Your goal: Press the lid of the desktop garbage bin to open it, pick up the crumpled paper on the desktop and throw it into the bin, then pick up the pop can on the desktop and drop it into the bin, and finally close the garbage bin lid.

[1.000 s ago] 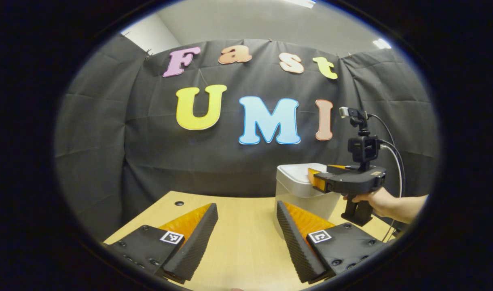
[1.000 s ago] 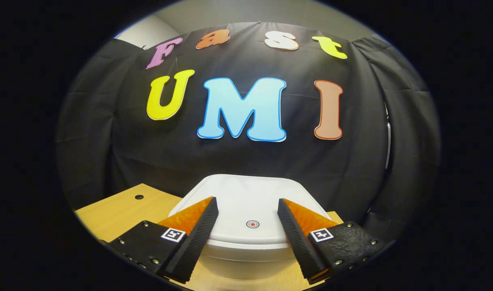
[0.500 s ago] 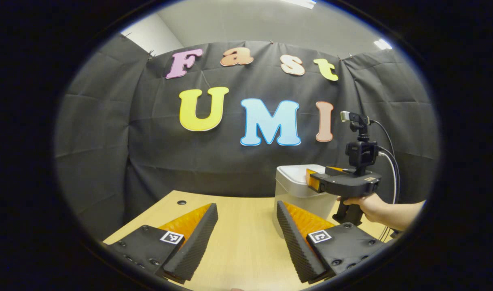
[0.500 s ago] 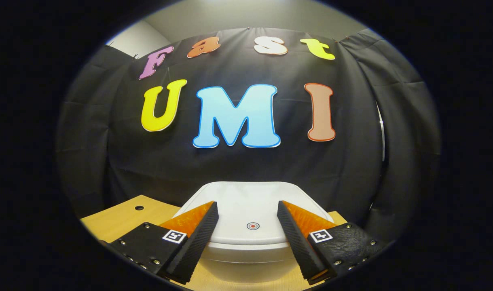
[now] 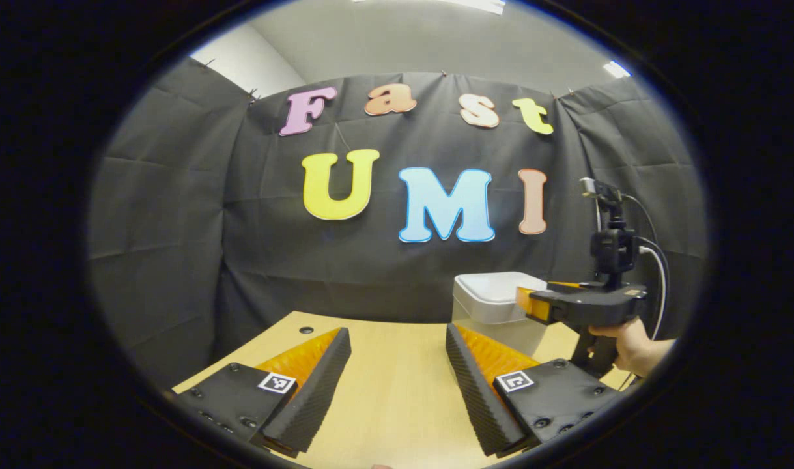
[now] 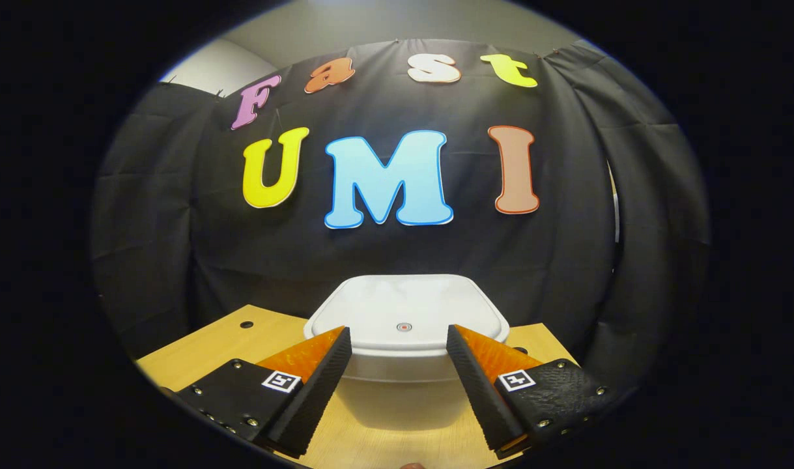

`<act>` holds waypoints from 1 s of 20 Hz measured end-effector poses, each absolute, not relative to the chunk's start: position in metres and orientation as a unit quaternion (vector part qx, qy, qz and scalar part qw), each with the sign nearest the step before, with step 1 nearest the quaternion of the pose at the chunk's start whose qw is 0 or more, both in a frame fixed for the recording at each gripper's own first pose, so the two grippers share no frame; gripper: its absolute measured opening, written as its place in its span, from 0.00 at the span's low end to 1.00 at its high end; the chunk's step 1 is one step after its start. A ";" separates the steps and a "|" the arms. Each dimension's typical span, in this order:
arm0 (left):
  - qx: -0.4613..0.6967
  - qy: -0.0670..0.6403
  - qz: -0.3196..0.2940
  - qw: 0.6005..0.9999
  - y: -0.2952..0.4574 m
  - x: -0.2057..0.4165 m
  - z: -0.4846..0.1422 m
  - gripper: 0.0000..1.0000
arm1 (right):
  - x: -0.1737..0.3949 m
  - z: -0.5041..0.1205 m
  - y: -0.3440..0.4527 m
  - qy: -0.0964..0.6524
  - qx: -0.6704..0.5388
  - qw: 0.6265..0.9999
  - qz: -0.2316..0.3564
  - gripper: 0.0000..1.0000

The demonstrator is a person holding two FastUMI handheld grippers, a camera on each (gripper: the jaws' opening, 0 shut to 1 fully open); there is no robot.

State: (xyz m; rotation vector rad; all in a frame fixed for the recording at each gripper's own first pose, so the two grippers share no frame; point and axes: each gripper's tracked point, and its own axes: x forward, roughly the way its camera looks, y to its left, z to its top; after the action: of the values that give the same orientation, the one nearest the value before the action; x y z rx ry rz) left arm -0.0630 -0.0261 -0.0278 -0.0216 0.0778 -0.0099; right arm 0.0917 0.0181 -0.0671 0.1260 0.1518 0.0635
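The bin stands on the desk with its lid down. The right gripper faces it squarely, jaws apart and empty, probably lined up for the lid. The left gripper waits aside, jaws apart, holding nothing.

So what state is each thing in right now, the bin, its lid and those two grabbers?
Bin: upright on the table.
Lid: shut, flat on the bin, nothing touching it.
Left gripper: jaws open, holding nothing, over bare table.
Right gripper: jaws open, holding nothing, pointed at the bin just short of the lid.
Hand: wrapped round the right gripper's handle.
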 end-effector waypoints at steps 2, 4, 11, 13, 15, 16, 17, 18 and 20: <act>-0.014 0.039 0.003 0.999 -0.029 -0.064 -0.031 0.96 | 0.065 -0.069 0.015 0.077 0.060 0.994 0.041 0.94; -0.012 0.040 0.009 0.999 -0.035 -0.061 -0.035 0.96 | 0.041 -0.072 0.009 0.076 0.047 0.995 0.045 0.95; -0.013 0.026 0.005 1.000 -0.040 -0.061 -0.040 0.96 | -0.023 -0.063 0.006 0.060 0.020 0.997 0.041 0.94; -0.015 0.022 0.004 1.000 -0.035 -0.061 -0.041 0.96 | -0.036 -0.057 0.007 0.053 0.010 0.998 0.032 0.94; -0.018 0.016 0.006 1.000 -0.030 -0.060 -0.041 0.95 | -0.046 -0.051 0.014 0.044 0.001 0.999 0.032 0.94; -0.019 0.017 0.003 1.000 -0.029 -0.057 -0.044 0.95 | -0.049 -0.049 0.017 0.039 -0.002 0.999 0.029 0.95; -0.020 0.019 0.001 1.000 -0.028 -0.056 -0.047 0.95 | -0.052 -0.047 0.020 0.036 -0.004 0.999 0.029 0.94; -0.022 0.021 -0.001 1.000 -0.025 -0.054 -0.050 0.95 | -0.054 -0.045 0.024 0.033 -0.007 0.999 0.029 0.94; -0.027 0.024 -0.004 0.999 -0.020 -0.048 -0.054 0.95 | -0.057 -0.042 0.030 0.027 -0.018 0.999 0.029 0.94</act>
State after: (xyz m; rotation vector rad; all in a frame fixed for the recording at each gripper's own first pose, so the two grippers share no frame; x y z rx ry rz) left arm -0.0476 -0.0204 -0.0544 -0.0545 0.0478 -0.0081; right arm -0.0570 0.0302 -0.0416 -0.0368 0.0543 0.0587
